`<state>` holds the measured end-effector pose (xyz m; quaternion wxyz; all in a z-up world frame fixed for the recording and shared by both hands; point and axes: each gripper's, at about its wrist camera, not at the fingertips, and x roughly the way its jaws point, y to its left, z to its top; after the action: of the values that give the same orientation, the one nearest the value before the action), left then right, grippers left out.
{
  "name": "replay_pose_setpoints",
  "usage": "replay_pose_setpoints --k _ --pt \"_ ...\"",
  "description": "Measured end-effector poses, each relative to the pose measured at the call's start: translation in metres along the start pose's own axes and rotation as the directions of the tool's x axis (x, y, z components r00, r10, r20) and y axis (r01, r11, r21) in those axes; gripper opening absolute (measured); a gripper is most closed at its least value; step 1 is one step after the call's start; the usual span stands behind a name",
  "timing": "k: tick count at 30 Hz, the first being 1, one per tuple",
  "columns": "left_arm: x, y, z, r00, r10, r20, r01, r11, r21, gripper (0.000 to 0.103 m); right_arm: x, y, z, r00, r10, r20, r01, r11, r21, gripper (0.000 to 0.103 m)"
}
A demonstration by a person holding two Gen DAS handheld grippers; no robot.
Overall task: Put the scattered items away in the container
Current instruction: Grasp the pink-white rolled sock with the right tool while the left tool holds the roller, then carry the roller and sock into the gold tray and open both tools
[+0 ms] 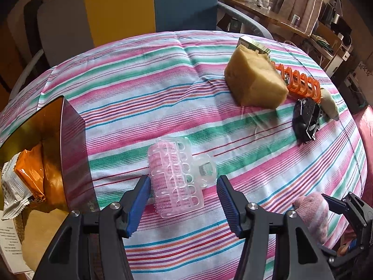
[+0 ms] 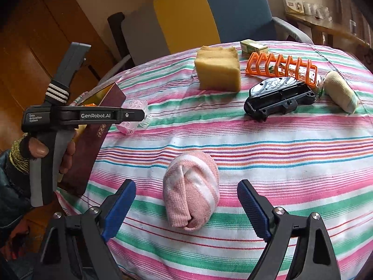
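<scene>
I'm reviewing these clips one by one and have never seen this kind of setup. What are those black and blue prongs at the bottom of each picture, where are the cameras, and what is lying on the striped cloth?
There is no robot here. A person holds a hand tool with two jaws in each hand, and a camera on each tool looks forward along those jaws. One picture is from the left gripper, the other from the right gripper. Both are open and hold nothing.

The left one has its jaws either side of a pink hair roller. The right one is lined up on a rolled pink sock.

Further back on the striped cloth lie a yellow sponge, an orange rack, a black plastic part, a cream sock roll and a small green box.

The box at the left edge already contains an orange packet.
</scene>
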<state>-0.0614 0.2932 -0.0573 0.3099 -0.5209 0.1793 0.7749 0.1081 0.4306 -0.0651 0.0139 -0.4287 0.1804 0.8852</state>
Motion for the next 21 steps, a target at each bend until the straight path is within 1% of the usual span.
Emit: replay_pose_setpoints --k 1,2,4,5,8,10,15,21 --pt "0.002 0.002 0.0 1.0 -0.008 -0.006 0.008 1.0 -0.011 0.06 0.004 0.002 0.001 1.0 -0.015 -0.011 0.015 1.0 -0.015 0.074" --pt "0.003 0.004 0.001 1.0 -0.017 -0.009 0.017 1.0 -0.021 0.06 0.007 0.004 0.002 0.999 -0.031 -0.015 0.031 0.999 -0.029 0.06" --pt "0.005 0.007 0.003 0.999 -0.033 -0.012 0.033 0.999 -0.041 0.06 0.012 0.007 0.002 0.998 -0.065 -0.016 0.064 0.996 -0.056 0.052" --pt "0.005 0.007 0.003 0.999 -0.038 -0.008 0.038 0.998 -0.049 0.06 0.013 0.008 0.001 0.997 -0.072 -0.012 0.071 0.995 -0.065 0.051" --pt "0.005 0.01 0.003 0.998 -0.057 0.006 0.058 0.996 -0.071 0.057 0.013 0.009 0.0 0.997 -0.077 -0.005 0.076 0.994 -0.08 0.05" --pt "0.005 0.009 0.002 0.999 -0.052 0.012 0.053 0.996 -0.065 0.047 0.013 0.008 -0.001 0.997 -0.073 -0.004 0.072 0.994 -0.081 0.05" --pt "-0.002 0.004 -0.005 0.997 -0.072 0.032 0.074 0.996 -0.053 0.047 0.012 0.009 -0.002 0.996 -0.087 0.004 0.087 0.993 -0.079 0.048" --pt "-0.023 -0.006 -0.017 0.988 -0.127 0.082 0.131 0.99 -0.042 0.046 0.006 0.014 -0.006 0.993 -0.119 0.012 0.12 0.99 -0.074 0.046"
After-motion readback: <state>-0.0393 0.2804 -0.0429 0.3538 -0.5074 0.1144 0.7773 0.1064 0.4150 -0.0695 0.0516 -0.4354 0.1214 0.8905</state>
